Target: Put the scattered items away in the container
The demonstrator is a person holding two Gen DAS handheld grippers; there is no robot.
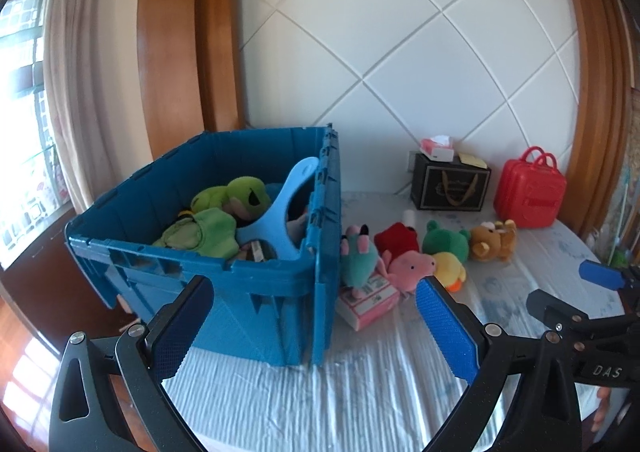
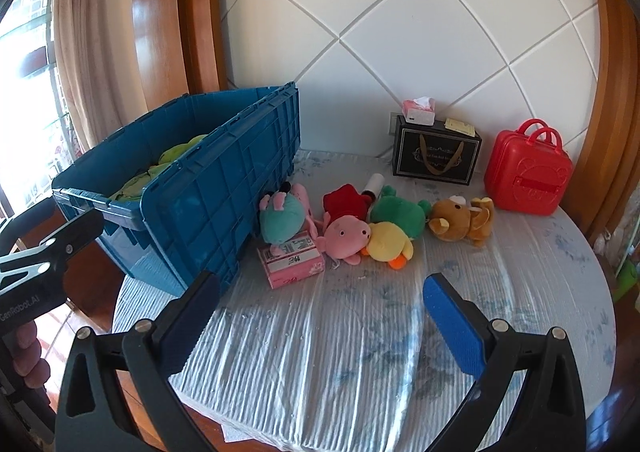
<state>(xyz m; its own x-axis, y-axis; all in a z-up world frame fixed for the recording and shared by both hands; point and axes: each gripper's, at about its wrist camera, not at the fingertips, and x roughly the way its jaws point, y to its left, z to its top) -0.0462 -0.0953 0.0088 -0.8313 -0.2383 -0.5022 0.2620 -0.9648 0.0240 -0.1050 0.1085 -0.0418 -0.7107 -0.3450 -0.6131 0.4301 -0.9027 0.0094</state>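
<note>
Both claws sit nearest the lens, spread wide and holding nothing: the left claw hovers before the blue crate's near wall, the right claw over bare table. At 9 o'clock the blue crate already holds green plush and a light-blue hanger. Just beside its right wall a teal plush lies on a pink box; toward 12 o'clock come a pink pig, a red plush, a yellow duck, a green frog, then a brown bear at 1 o'clock. These 7 items crowd together, so a grab could likely pinch 2 at once or drag a neighbour off; the hanger leaning over the crate's rim may snag incoming toys.
</note>
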